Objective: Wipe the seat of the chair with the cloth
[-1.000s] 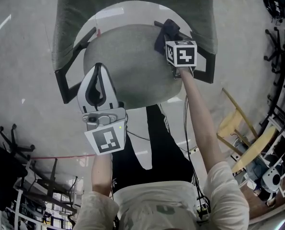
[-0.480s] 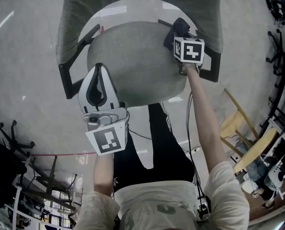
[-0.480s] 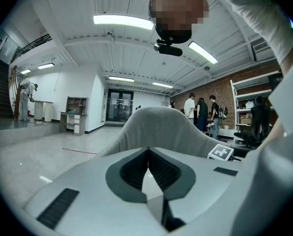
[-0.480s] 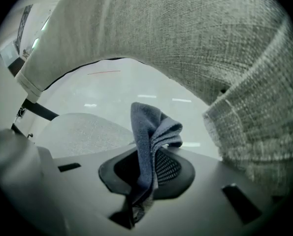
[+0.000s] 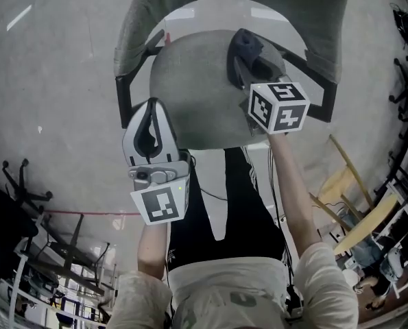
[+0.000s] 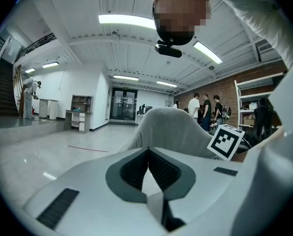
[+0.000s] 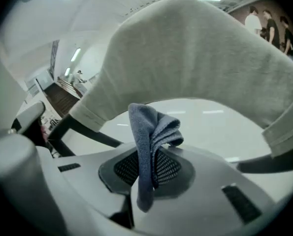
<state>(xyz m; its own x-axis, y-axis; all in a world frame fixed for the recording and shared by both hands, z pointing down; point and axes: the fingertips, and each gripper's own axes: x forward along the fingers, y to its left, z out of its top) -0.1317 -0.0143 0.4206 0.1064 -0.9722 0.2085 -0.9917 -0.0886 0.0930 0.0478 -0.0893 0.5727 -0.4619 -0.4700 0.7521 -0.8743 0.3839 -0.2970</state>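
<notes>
Over seat (image 5: 190, 91), cloth (image 7: 150, 129) in right tool (image 7: 147, 156)

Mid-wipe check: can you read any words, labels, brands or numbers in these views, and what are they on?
No text can be read in any view.
Left marker cube: black-and-white square pattern only, no letters or digits.
Right marker cube: square pattern only too.
Shirt print: too blurred to read.
</notes>
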